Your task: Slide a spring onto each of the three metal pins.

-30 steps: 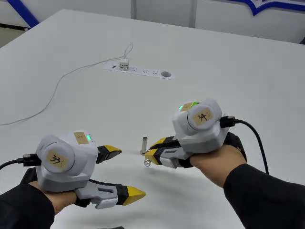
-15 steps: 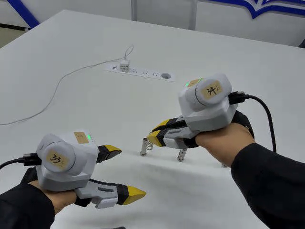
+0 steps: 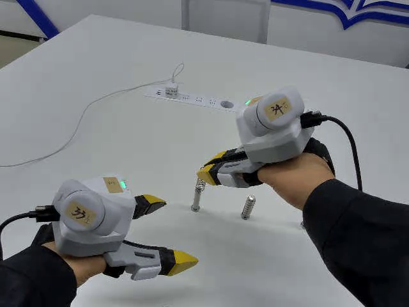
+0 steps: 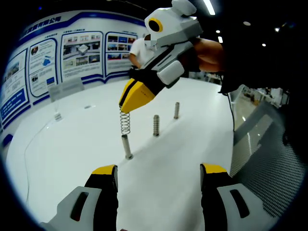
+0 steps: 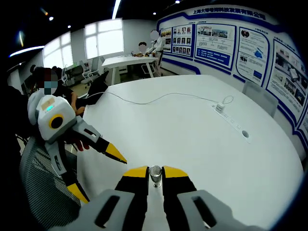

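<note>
Since a second ago, the right tool (image 3: 206, 175) has risen from the counter (image 3: 115, 147) with the spring (image 3: 200, 186), which then lay beside the leftmost pin (image 3: 195, 201) and now hangs above it.

At the near left of the head view, the left tool (image 3: 176, 231) hovers above the counter with its yellow-tipped jaws spread wide apart and nothing between them. Farther back on that side, a white cable (image 3: 83, 112) runs across the counter to a power strip (image 3: 192, 99).

Toward the middle, the leftmost pin stands upright on the counter. The spring hangs vertically over it, its lower end right at the pin's top; whether it has slipped over the tip cannot be told. The right tool is clamped on the spring's upper end, and its own view shows the coil end-on between the closed jaws.

Just right of that, the middle pin (image 3: 248, 207) stands upright with a second spring (image 4: 156, 124) already around it. Beyond it, in the left gripper view, the third pin (image 4: 176, 110) stands in line with the other two.
</note>
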The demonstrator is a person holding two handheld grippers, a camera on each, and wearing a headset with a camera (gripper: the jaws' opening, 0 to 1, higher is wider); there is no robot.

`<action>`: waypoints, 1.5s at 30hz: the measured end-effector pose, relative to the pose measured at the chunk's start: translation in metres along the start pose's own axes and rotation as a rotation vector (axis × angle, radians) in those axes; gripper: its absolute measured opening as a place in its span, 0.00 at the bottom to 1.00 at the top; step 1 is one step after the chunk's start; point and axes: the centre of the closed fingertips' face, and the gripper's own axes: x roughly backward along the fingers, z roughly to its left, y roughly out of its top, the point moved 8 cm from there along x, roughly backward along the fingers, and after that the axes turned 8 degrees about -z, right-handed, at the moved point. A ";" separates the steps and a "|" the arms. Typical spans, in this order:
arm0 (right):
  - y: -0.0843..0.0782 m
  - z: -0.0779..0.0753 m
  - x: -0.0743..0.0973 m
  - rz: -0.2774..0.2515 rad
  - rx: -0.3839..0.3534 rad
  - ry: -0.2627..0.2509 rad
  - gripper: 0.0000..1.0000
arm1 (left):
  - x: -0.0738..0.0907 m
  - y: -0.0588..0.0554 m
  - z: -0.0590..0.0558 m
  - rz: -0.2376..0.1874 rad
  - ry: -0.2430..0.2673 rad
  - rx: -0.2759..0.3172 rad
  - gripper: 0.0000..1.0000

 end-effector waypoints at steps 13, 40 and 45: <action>-0.005 -0.004 -0.007 0.017 -0.009 0.004 0.12 | 0.001 -0.001 0.001 0.002 0.004 0.005 0.71; -0.028 -0.003 -0.031 0.078 -0.012 0.021 0.12 | 0.001 -0.001 0.002 0.006 0.009 0.012 0.71; -0.035 -0.004 -0.035 0.092 -0.011 0.018 0.12 | 0.001 -0.001 0.001 0.008 0.007 0.014 0.71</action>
